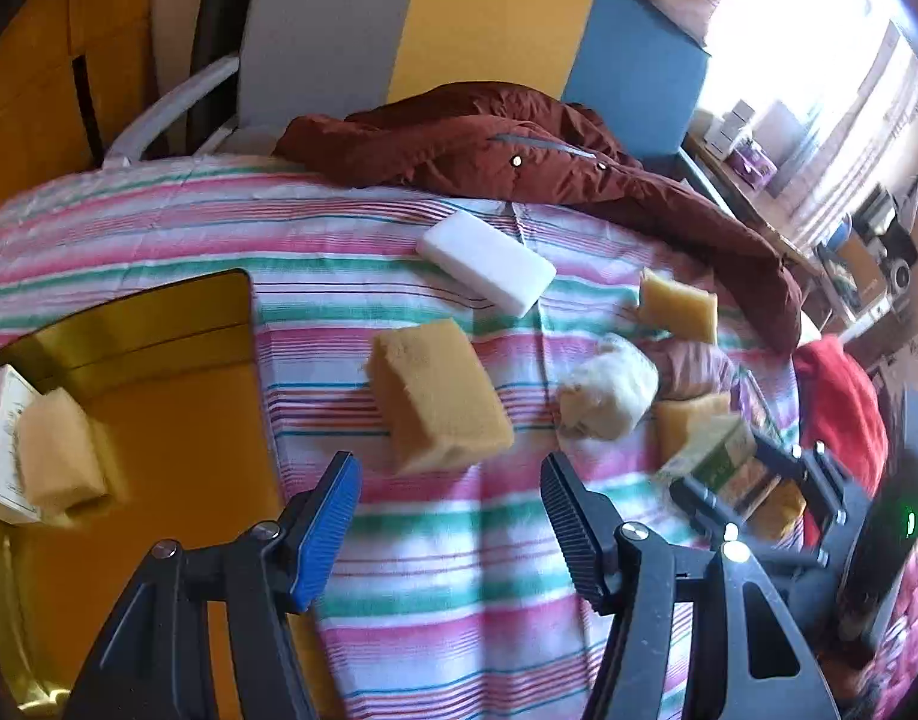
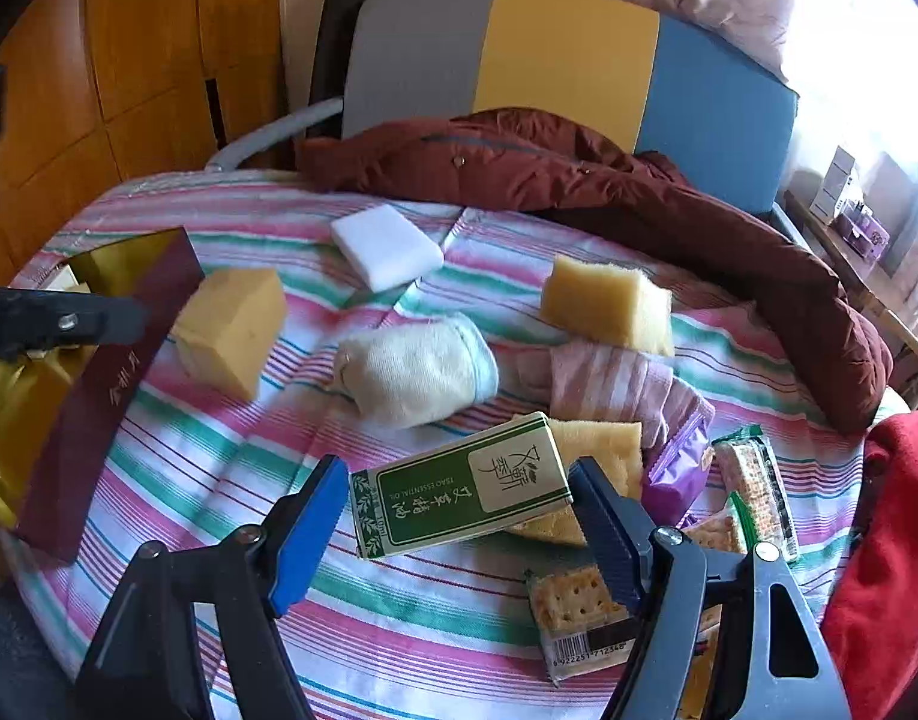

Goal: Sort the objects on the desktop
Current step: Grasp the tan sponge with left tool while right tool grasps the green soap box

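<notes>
A: Since the left wrist view comes first, what sits ahead of the left gripper [image 1: 450, 525]?

B: Its fingers stand wide apart and hold nothing. Just beyond them a yellow foam sponge block [image 1: 438, 396] lies on the striped cloth of the table [image 1: 435, 588]. I judge it light, soft and springy; taking it across its narrower sides should squash it a little without harm. A smooth white eraser-like block [image 1: 488, 261] lies further back, a rolled cream sock [image 1: 606, 390] to the right, and a gold-lined box [image 1: 153, 324] at the left already has a sponge in it.

A: And the right wrist view?

B: The right gripper [image 2: 459, 516] has its fingers around a green-and-cream cardboard carton with printed characters [image 2: 465, 489], one at each end. Whether they press it I cannot tell; it looks tilted, resting partly on a flat yellow sponge [image 2: 603, 444]. The carton seems stiff, light, with slick paper faces, so its ends are the sensible hold. Crackers in clear wrap [image 2: 579, 612] lie beneath, probably brittle.
</notes>
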The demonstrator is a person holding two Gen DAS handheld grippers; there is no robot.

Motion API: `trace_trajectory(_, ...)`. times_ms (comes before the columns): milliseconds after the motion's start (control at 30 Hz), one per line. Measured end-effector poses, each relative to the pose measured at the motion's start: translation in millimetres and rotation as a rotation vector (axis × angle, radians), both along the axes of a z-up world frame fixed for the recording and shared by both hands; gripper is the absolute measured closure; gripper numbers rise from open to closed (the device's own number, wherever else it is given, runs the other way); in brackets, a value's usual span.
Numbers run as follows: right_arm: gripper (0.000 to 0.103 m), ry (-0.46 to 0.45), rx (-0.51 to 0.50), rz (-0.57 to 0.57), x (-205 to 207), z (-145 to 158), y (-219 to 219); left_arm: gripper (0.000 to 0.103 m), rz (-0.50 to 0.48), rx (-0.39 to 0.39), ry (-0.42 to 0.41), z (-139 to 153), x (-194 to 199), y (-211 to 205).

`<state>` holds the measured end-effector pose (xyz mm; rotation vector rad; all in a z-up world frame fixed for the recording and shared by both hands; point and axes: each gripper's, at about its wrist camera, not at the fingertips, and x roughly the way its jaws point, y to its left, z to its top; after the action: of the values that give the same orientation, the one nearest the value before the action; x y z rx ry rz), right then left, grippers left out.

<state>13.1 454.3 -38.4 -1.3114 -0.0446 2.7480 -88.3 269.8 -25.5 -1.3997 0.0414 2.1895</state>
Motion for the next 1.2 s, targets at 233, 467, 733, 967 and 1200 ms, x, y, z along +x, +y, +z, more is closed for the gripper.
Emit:
trace_trajectory(233, 0.027, 0.028, -0.005, 0.020, 4.0, 6.3, -6.2, 0.039, 0.063, -0.097, -0.035, -14.4, -28.4, 26.3)
trace_trajectory(467, 0.027, 0.047, -0.014, 0.014, 6.7, 10.4, -2.1, 0.040, 0.069, -0.195, -0.022, -36.0, -43.4, 51.7)
trace_trajectory(733, 0.027, 0.054, -0.023, -0.002, 7.6, 10.4, 3.9, 0.058, -0.010, -0.185, 0.045, -36.6, -33.1, 55.9)
trace_trajectory(967, 0.027, 0.058, -0.041, -0.017, 8.7, 10.4, 9.4, 0.058, -0.077, -0.076, 0.182, 19.8, 5.3, 27.1)
trace_trajectory(1200, 0.027, 0.066, -0.058, -0.019, 12.0, 12.0, 9.0, 0.058, -0.049, -0.043, 0.303, 73.9, 34.0, -32.4)
